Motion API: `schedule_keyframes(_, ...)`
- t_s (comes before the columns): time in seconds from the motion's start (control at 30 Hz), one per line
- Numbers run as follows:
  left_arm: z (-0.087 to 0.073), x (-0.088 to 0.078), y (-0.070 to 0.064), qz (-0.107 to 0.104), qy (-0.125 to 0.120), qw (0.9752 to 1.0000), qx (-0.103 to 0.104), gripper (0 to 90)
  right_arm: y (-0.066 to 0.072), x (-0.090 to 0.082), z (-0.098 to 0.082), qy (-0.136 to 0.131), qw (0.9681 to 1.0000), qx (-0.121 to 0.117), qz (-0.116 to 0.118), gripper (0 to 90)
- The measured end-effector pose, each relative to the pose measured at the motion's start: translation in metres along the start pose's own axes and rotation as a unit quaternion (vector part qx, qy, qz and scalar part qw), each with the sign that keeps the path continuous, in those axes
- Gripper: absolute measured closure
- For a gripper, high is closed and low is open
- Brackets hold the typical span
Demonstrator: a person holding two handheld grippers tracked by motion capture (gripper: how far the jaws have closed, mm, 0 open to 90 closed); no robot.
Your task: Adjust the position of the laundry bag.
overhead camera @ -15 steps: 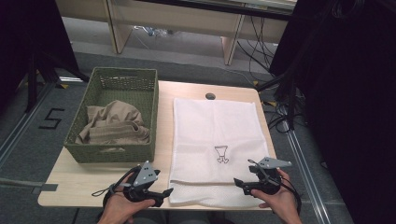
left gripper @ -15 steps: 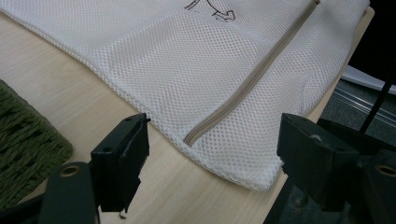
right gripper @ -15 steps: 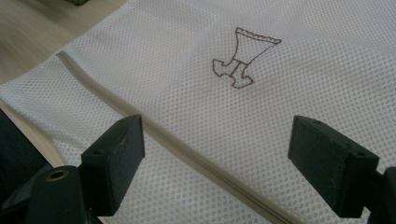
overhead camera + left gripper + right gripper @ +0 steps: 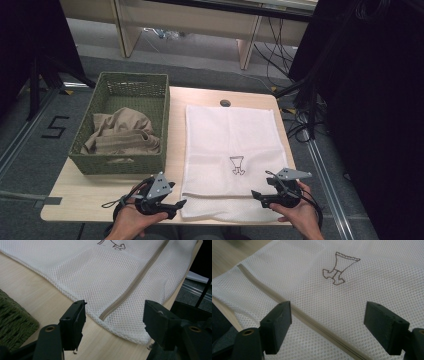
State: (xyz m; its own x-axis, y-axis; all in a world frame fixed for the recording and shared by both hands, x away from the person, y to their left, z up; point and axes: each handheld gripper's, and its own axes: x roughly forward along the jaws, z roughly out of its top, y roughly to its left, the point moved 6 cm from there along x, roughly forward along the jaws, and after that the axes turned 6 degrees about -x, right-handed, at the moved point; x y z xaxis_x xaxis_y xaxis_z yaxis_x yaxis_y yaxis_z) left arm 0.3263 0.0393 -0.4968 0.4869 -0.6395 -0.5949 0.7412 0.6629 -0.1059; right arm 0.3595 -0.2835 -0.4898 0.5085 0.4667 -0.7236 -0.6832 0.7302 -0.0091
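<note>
A white mesh laundry bag (image 4: 230, 140) lies flat on the wooden table (image 4: 175, 140), with a small dark emblem (image 4: 238, 165) stitched on it. A beige zipper (image 4: 132, 285) runs along its near end. My left gripper (image 4: 180, 204) is low at the bag's near left corner. In the left gripper view it (image 4: 115, 303) stands open, and the zipper's end and the bag's corner (image 4: 140, 338) lie between and below its jaws. My right gripper (image 4: 255, 195) hovers over the bag's near right part. It (image 4: 328, 305) is open above the zipper (image 4: 312, 322), with the emblem (image 4: 338, 271) just ahead.
A green woven basket (image 4: 117, 165) stands on the left of the table and holds a crumpled beige cloth (image 4: 122, 132). A round grommet (image 4: 225, 103) sits near the table's far edge. Dark equipment and cables crowd the right side.
</note>
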Motion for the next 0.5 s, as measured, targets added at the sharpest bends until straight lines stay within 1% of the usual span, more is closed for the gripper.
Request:
schedule_keyframes(0.03,0.0,0.0,0.0,0.0,0.0,1.0,0.0,35.2,0.0,0.0,0.0,0.0,1.0,0.0,0.0,25.7)
schedule_keyframes(0.07,0.0005,0.0016,0.0008,0.001,0.002,1.0,0.002,36.1,-0.0019,0.0009,-0.0017,0.007,1.0,-0.005,-0.005,26.0)
schedule_keyframes(0.2,0.0004,0.0031,0.0009,0.002,0.002,1.0,0.002,39.7,-0.0029,0.0008,-0.0018,0.008,0.9999,-0.004,-0.005,31.8)
schedule_keyframes(0.23,0.0003,0.0035,0.001,0.004,0.003,1.0,0.004,40.4,-0.0037,0.0011,-0.0019,0.008,0.9999,-0.009,-0.006,33.5)
schedule_keyframes(0.27,0.0002,0.004,0.0008,0.004,0.007,0.9999,0.008,41.5,-0.0038,0.0009,-0.002,0.008,0.9999,-0.01,-0.007,36.6)
schedule_keyframes(0.3,0.0003,0.0049,0.0005,0.004,0.005,0.9999,0.01,43.9,-0.0037,0.0003,-0.0022,0.008,0.9999,-0.009,-0.007,37.9)
schedule_keyframes(0.33,0.0002,0.0055,0.0005,0.005,0.005,0.9998,0.017,45.5,-0.0041,0.0003,-0.0023,0.009,0.9999,-0.008,-0.008,38.1)
schedule_keyframes(0.4,0.0001,0.0061,0.0004,0.012,0.005,0.9994,0.032,47.7,-0.0055,-0.0004,-0.0022,0.01,0.9998,-0.013,-0.012,42.8)
schedule_keyframes(0.43,0.0002,0.0059,0.0003,0.012,0.007,0.9994,0.033,48.9,-0.007,-0.0007,-0.0017,0.007,0.9998,-0.014,-0.014,43.0)
schedule_keyframes(0.47,0.0004,0.0058,0.0001,0.011,0.006,0.9995,0.031,48.8,-0.0073,-0.0009,-0.0019,0.008,0.9998,-0.009,-0.015,43.2)
schedule_keyframes(0.5,0.0004,0.0053,0.0,0.008,0.008,0.9995,0.03,48.7,-0.009,-0.0008,-0.0018,0.007,0.9997,-0.014,-0.019,44.2)
